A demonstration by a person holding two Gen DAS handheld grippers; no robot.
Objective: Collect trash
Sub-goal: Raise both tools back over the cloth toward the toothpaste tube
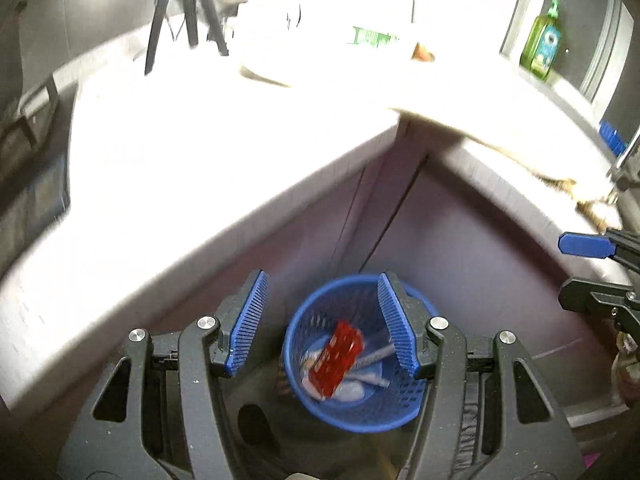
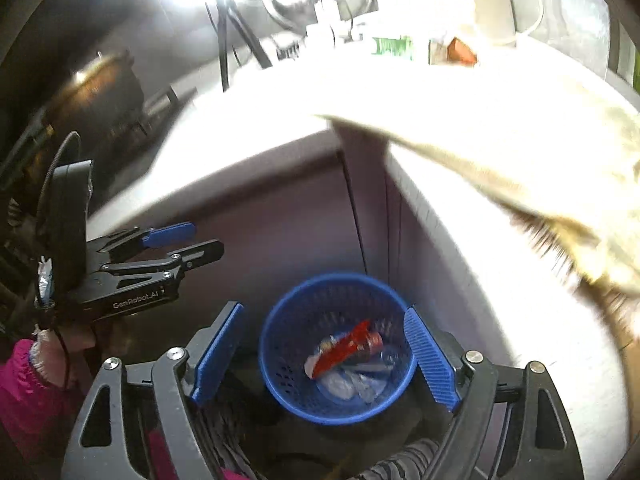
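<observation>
Both grippers hang above a blue mesh basket [image 1: 356,364] standing on the floor in the corner under a pale counter [image 1: 192,152], at what looks like the drop-off step of the trash round. The left gripper [image 1: 324,324] has its fingers spread wide with nothing between them; the right gripper [image 2: 326,360] is likewise spread and empty, the basket showing through the gap in each view. Inside the basket lies a red wrapper [image 1: 338,358], tilted across pale crumpled plastic [image 2: 344,384] and what appears to be a grey rolled stick or tube [image 1: 374,358]; blur hides finer detail. The trash, so far as can be seen, is in the basket and not in either grip. On the counter well behind, a green packet [image 1: 372,36] and an orange scrap [image 1: 422,53] lie near a beige cloth [image 2: 500,168] that hangs over the edge; whether they count as trash cannot be told. A green soap bottle [image 1: 544,44] stands on a ledge. The next move probably calls for lifting one gripper back to the counter and closing on whatever remains
</observation>
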